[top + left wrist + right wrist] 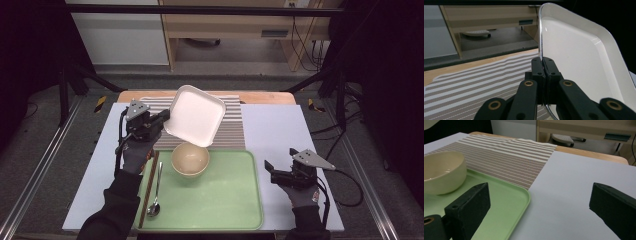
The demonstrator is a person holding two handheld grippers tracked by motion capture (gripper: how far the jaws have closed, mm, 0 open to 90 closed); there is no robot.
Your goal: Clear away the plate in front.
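Nearest you, a spoon (155, 192) and a pair of brown chopsticks (148, 190) lie side by side along the left edge of the green tray (225, 200), which sits on the pale sheet covering the table (272, 130). Your right gripper (274, 172) rests on that sheet just right of the tray, and in the right gripper view its jaws stand spread wide with nothing between them, the tray's corner (520, 195) lying below the gap. A little farther in, a cream bowl (190, 159) stands upright at the tray's back edge, and it also shows at the left of the right gripper view (442, 171). Beyond the tray lies a striped placemat (232, 127). Your left gripper (161, 120) is raised above the mat's left part, jaws pressed together on the rim of the square white plate (195, 116). In the left gripper view the plate (579, 60) stands tilted up on edge, its rim pinched between the pads. The plate hangs in the air over the mat and just behind the bowl, touching neither.
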